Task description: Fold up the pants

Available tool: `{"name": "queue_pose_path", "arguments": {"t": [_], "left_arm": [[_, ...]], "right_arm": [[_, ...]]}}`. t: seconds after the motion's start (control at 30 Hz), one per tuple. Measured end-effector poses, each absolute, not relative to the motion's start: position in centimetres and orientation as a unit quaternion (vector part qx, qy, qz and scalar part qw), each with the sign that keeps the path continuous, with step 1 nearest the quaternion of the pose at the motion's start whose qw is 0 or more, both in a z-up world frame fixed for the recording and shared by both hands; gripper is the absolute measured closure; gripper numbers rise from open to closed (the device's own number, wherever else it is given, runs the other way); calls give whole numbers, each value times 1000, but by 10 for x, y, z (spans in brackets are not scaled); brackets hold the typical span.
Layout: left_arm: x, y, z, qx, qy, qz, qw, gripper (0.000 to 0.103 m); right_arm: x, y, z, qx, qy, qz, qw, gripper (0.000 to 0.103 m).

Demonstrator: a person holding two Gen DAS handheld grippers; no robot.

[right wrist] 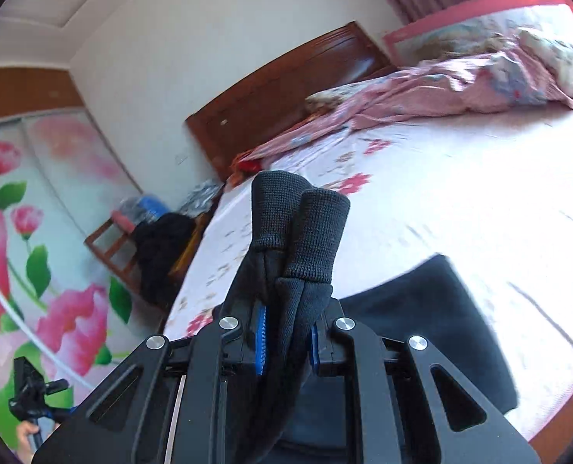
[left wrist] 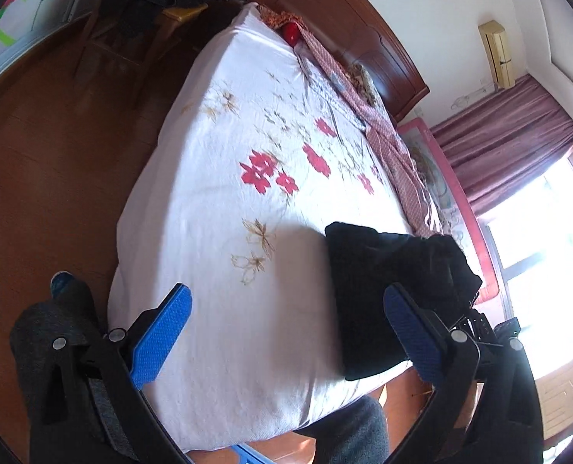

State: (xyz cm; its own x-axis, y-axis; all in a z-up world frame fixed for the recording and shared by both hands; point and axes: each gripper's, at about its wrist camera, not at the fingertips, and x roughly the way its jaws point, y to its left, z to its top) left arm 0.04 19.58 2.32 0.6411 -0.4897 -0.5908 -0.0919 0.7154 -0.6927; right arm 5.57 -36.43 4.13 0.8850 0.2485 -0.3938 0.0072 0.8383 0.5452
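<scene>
Black pants (left wrist: 387, 290) lie part-folded on the bed (left wrist: 248, 193), at its near edge toward the window-side corner. Their two ribbed cuffs (right wrist: 298, 228) are lifted off the sheet, pinched together in the right gripper (right wrist: 286, 342), blue pads pressed onto the fabric just below the cuffs.

Left gripper (left wrist: 286, 332) hangs over the bed's near edge, jaws wide apart, nothing between them; the pants sit just beside its right-hand finger.

Handling, judged: soft knit, light, limp, so it will sag and drag wherever unsupported (cuffs are thicker and give the firmest bite). Not slippery, not fragile. Best hold for the free gripper looks to be the folded edge nearest the bed's near edge, pinching all layers together
</scene>
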Motion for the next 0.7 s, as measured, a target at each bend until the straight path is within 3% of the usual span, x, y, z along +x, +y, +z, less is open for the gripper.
{"name": "queue_pose_path", "arguments": {"t": [0.07, 0.13, 0.17, 0.23, 0.3, 0.37, 0.4, 0.43, 0.5, 0.53, 0.7], "left_arm": [[7, 177, 19, -346, 425, -135, 826, 3], [12, 159, 17, -331, 440, -147, 822, 3], [13, 151, 17, -323, 446, -150, 821, 3], [15, 131, 16, -306, 459, -159, 819, 3], [17, 116, 15, -291, 471, -165, 816, 3], [17, 102, 11, -287, 482, -180, 808, 3], [17, 94, 8, -283, 489, -184, 804, 3], [18, 83, 4, -279, 496, -190, 800, 3], [22, 60, 1, -269, 502, -219, 792, 3], [24, 44, 3, -253, 500, -235, 794, 3], [41, -37, 21, -163, 466, -327, 806, 3]], "right_arm": [[54, -410, -15, 333, 282, -2, 900, 88], [53, -437, -72, 392, 340, -25, 854, 81], [42, -443, -78, 425, 310, -6, 850, 77], [28, -446, -76, 466, 271, 2, 842, 46], [28, -442, -69, 502, 254, 21, 827, 29], [34, -430, -61, 478, 285, 10, 831, 29], [37, -427, -58, 461, 300, 0, 835, 33], [38, -429, -61, 439, 321, -14, 839, 61], [38, -417, -59, 425, 350, -32, 834, 82], [35, -419, -59, 432, 352, -36, 830, 88], [13, -434, -77, 490, 345, -54, 799, 88]]}}
